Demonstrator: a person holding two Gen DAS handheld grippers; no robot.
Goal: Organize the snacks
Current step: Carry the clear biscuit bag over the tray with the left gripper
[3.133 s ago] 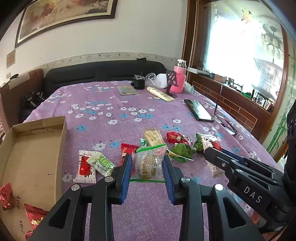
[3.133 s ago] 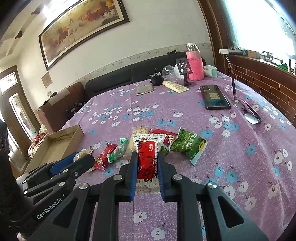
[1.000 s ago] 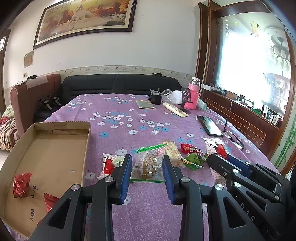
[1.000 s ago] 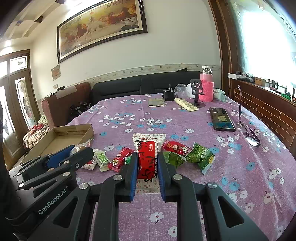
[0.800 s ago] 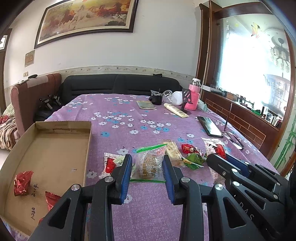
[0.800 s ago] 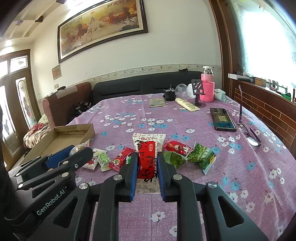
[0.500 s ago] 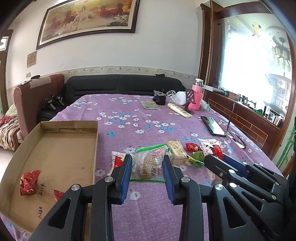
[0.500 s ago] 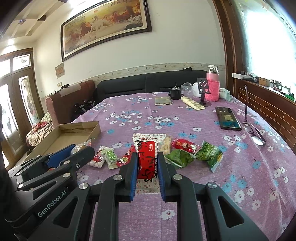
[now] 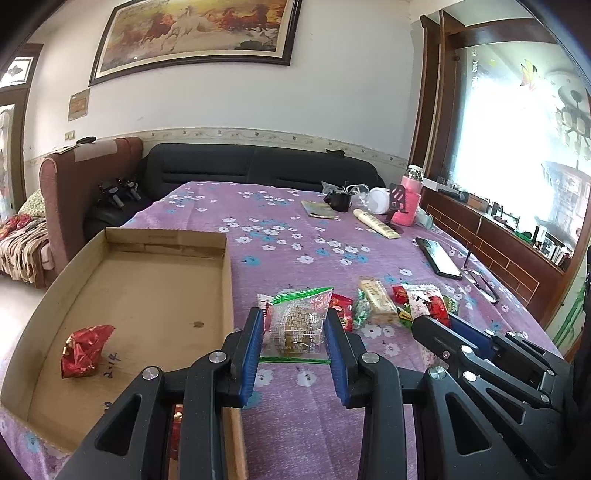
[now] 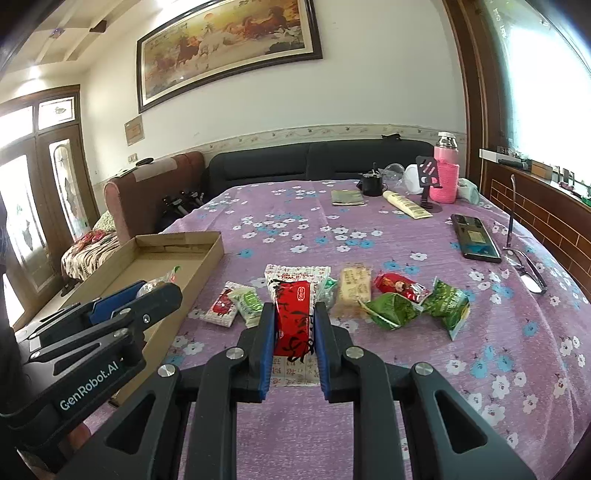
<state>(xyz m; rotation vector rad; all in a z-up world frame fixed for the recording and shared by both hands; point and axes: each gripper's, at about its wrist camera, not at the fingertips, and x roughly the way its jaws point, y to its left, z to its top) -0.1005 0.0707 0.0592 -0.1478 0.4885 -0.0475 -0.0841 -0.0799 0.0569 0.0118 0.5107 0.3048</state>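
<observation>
Left wrist view: your left gripper (image 9: 293, 332) pinches a clear cake packet (image 9: 297, 325) beside the cardboard box's (image 9: 227, 280) right wall; your right gripper (image 10: 294, 325) clamps a red-and-white snack packet (image 10: 293, 314) above the table's near edge.

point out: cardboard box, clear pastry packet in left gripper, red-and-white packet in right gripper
cardboard box (image 9: 147, 280), left wrist view, bare floor inside.
clear pastry packet (image 9: 295, 328), left wrist view, middle of the pastry.
red-and-white packet (image 10: 293, 314), right wrist view, red label panel.

We see a framed horse painting (image 9: 195, 33) on a white wall, above a black sofa (image 9: 258, 166); daylight floods a wood-framed window (image 9: 517, 147) at right.
</observation>
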